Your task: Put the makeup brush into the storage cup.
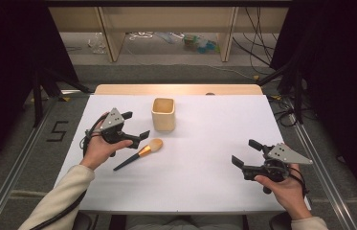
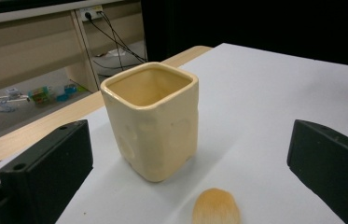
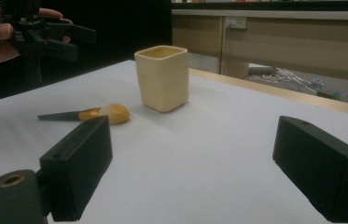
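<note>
Makeup brush (image 1: 140,153) lies flat on the white table (image 1: 200,182), just in front-left of the cream square ceramic cup (image 1: 163,114), bristle head toward the cup, dark handle pointing away from it. Cup stands upright, empty as far as visible. Left claw (image 1: 135,125) hovers left of the cup, just above the brush head, jaws spread, nothing held. Right claw (image 1: 245,152) sits well apart, front-right of the cup, jaws spread, empty too.

Risks, judged from this layout:
- Left claw is near the cup; a sideways swing while dropping onto the brush could knock or tip the cup.
- Pinching the soft bristles instead of the ferrule or handle would likely let the brush slip or droop.
- Thin handle lies flat on the table; jaws may scrape the table and roll it away.
</note>
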Tool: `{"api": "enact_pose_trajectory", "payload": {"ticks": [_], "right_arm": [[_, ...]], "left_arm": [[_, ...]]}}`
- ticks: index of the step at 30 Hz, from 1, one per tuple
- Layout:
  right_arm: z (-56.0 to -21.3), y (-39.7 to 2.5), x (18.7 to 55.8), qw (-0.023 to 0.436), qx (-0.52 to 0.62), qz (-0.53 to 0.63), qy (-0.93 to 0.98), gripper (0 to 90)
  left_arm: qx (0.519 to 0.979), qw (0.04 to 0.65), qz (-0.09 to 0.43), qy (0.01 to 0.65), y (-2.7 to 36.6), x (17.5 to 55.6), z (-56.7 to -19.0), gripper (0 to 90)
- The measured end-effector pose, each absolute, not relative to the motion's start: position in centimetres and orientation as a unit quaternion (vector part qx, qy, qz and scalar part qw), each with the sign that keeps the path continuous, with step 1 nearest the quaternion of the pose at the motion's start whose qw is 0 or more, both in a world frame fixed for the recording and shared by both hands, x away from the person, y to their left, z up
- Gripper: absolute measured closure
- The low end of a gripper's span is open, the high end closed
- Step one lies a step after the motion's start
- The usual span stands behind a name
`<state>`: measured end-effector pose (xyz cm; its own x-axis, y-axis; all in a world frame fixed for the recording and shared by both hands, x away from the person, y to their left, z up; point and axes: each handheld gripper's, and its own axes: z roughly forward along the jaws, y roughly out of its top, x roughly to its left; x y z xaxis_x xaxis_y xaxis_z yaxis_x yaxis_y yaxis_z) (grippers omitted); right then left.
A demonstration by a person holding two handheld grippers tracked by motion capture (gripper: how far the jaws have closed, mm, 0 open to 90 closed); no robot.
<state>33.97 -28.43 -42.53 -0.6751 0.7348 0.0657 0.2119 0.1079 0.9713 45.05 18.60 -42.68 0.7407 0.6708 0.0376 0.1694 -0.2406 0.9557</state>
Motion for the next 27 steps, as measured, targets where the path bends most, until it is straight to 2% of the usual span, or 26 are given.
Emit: {"api": "enact_pose_trajectory", "payload": {"ticks": [11,27], "right_arm": [[-42.55,-28.48,34.06,0.238,0.331,0.574,0.710,12.8],[-42.60,-28.42,34.09,0.232,0.331,0.577,0.709,12.8]], "left_arm": [[0.774,0.526,0.220,0.275,17.97,45.70,-42.91,0.7],[0.783,0.517,0.218,0.269,17.71,45.90,-42.83,0.7]]}}
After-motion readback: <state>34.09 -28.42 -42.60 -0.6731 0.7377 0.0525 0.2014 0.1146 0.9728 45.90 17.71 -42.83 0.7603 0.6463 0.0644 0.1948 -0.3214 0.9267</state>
